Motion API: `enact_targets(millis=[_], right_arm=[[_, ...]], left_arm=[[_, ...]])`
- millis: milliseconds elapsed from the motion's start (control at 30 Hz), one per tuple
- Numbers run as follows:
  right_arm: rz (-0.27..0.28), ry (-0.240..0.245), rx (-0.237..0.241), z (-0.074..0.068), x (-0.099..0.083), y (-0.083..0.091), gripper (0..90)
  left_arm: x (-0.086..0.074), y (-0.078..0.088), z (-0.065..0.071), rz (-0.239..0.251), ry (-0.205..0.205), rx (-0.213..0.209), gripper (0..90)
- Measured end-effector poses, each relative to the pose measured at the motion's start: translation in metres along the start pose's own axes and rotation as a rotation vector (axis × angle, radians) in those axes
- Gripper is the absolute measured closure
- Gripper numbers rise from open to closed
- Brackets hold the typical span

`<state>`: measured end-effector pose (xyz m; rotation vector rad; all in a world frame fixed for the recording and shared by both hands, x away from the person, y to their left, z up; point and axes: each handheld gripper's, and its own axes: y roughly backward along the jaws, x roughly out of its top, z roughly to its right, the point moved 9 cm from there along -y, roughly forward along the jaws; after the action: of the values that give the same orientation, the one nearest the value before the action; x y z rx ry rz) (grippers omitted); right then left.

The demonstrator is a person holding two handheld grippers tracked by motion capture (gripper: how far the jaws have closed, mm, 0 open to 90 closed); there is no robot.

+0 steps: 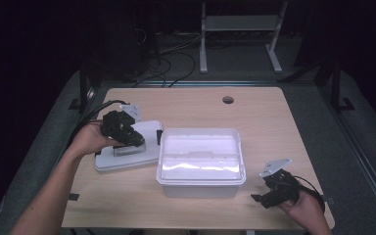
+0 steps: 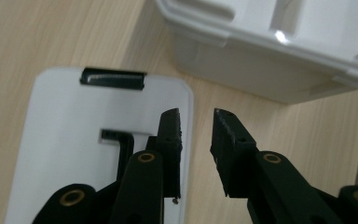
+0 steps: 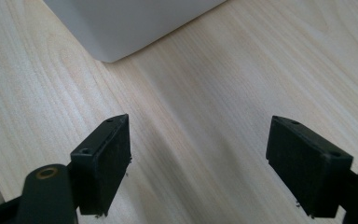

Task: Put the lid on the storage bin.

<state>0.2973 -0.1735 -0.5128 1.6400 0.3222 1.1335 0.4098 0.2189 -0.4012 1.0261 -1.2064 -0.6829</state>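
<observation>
Hovering my left gripper point(image 1: 138, 138) over the white lid point(image 1: 107, 161), which lies flat on the bench point(image 1: 269, 122) just left of the open white box point(image 1: 200, 164), jaws slightly parted, pinching nothing. My right gripper point(image 1: 262, 198) waits beside the box, jaws spread wide.

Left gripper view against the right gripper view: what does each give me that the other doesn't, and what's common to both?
The left gripper view alone gives the flat white lid lying on the table, with its black end clip and black centre handle, and the rim of the open white bin. The left hand-held gripper has a narrow gap with nothing in it.

The right gripper view alone gives the right hand-held gripper, jaws wide apart over bare wood.

Both share the wooden table and the white bin's outer wall.
</observation>
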Motion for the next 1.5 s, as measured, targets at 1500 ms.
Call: enact_targets(millis=[1500], right_arm=[[-0.013, 0.004, 0.011, -0.004, 0.002, -0.003, 21.2]], left_arm=[[-0.066, -0.053, -0.050, -0.172, 0.029, 0.092, 78.0]])
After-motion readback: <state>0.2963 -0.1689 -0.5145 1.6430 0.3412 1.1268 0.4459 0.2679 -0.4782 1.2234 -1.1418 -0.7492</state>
